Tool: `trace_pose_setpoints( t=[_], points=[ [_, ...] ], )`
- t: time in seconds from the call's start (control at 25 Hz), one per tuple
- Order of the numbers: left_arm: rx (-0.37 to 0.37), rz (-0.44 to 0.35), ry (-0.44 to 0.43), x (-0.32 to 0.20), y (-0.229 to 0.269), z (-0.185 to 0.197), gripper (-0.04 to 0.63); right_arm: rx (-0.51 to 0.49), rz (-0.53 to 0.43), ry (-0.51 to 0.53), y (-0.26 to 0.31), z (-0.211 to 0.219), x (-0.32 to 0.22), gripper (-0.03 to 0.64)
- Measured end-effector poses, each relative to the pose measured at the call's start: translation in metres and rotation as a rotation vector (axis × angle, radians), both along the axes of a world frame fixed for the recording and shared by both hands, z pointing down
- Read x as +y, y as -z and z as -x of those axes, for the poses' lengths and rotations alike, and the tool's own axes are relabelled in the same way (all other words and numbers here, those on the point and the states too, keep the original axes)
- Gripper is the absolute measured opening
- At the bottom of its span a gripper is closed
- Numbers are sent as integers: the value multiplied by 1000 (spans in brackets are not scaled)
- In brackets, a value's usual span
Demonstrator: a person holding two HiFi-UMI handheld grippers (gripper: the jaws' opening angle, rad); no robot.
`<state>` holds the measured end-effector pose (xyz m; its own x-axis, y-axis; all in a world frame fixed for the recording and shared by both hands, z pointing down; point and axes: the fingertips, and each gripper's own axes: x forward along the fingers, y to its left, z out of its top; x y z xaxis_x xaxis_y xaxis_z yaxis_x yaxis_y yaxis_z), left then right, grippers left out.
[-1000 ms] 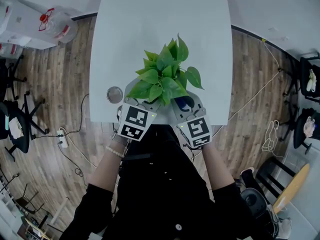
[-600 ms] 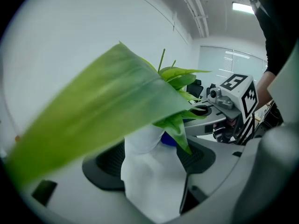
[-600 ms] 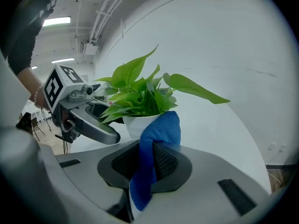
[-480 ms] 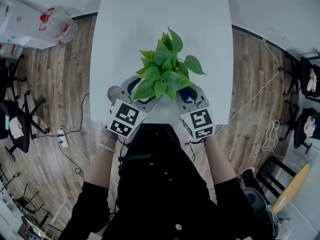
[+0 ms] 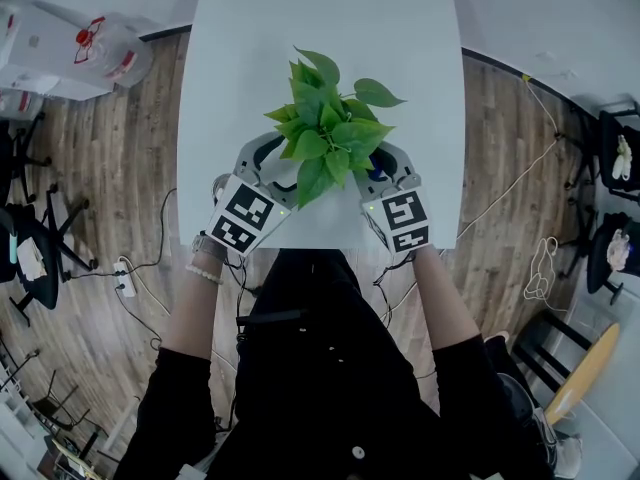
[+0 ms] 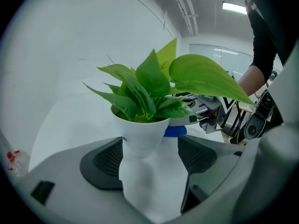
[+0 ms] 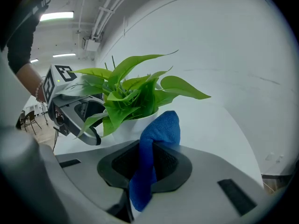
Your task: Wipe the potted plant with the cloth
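A leafy green plant (image 5: 325,133) in a white pot (image 6: 140,134) stands near the front edge of the white table (image 5: 300,28). My left gripper (image 5: 272,163) is at the pot's left side with its jaws opening. The pot sits between the pads (image 6: 105,160), with a gap at the right pad. My right gripper (image 5: 388,165) is at the pot's right side, shut on a blue cloth (image 7: 159,129). The cloth's free end stands up close to the pot's rim and leaves. The blue cloth (image 6: 176,130) also peeks from behind the pot in the left gripper view.
A small round grey object (image 5: 220,181) lies on the table, half hidden by the left gripper. A water jug (image 5: 105,48) and boxes lie on the floor to the left. Office chairs and cables are on the wooden floor at both sides.
The plant and pot have shifted farther from the table's front edge, and both grippers went with them. The left gripper has rolled and spread outward to the left.
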<state>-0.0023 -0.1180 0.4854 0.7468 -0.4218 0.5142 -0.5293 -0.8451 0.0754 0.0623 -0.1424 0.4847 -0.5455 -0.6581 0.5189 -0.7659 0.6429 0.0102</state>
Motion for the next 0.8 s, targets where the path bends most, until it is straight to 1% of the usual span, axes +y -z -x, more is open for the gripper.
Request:
trace_pose_setpoints(
  t=[0.2,0.32,0.56,0.8],
  points=[
    [29,-6,37,-17,3,-2,360,6,-4,32,0,3,-1,84],
    [30,-14,65,-25,2,0,359,11,-3,40,-1,5,-1,84],
    [14,-16,116,-25,2,-1,339,-4,4,11,-2,3,-1,84],
    [7,-2,195,-17,2,-1,339,-16,17,-12,-3,5,12,84]
  ],
)
